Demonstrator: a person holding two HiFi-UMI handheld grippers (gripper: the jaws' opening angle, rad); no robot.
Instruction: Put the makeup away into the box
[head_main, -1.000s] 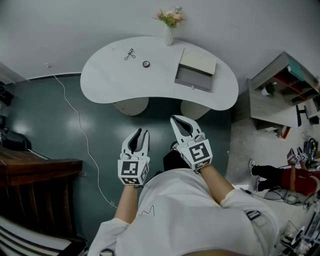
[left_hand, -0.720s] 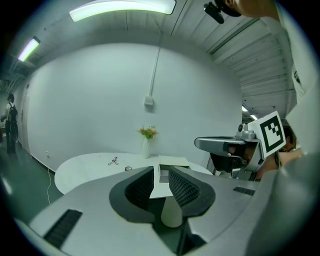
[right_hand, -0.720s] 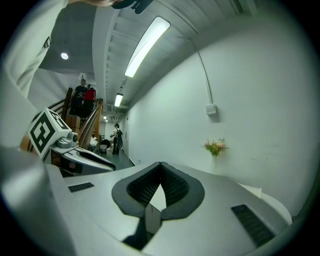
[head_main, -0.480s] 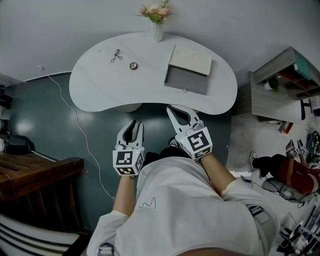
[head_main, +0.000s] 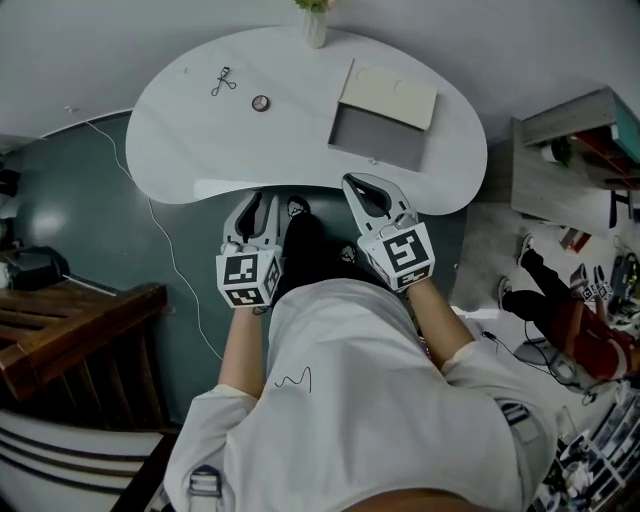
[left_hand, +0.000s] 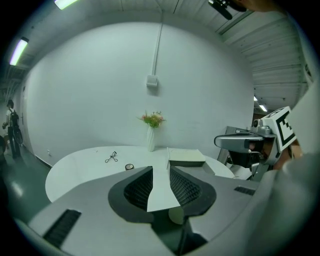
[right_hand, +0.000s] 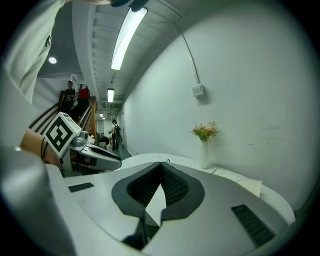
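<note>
On the white curved table (head_main: 200, 150) lie a black eyelash curler (head_main: 222, 81) and a small round compact (head_main: 261, 102) at the far left. An open grey box (head_main: 380, 140) with its pale lid (head_main: 390, 95) folded back sits right of centre. My left gripper (head_main: 252, 205) is at the table's near edge, its jaws opening with nothing between them. My right gripper (head_main: 362, 185) is shut and empty, just short of the box. The left gripper view has the curler (left_hand: 111, 158), compact (left_hand: 129, 166) and box (left_hand: 186, 157) beyond the left gripper (left_hand: 161, 167). The right gripper (right_hand: 161, 164) has its tips touching.
A white vase of flowers (head_main: 315, 25) stands at the table's back edge. A dark wooden piece (head_main: 70, 340) is on the left and a thin cable (head_main: 165, 255) runs over the floor. A shelf unit (head_main: 575, 140) and a person (head_main: 560, 320) are on the right.
Both grippers have moved forward from over the floor to the table's near edge. The table has come closer in the head view.
</note>
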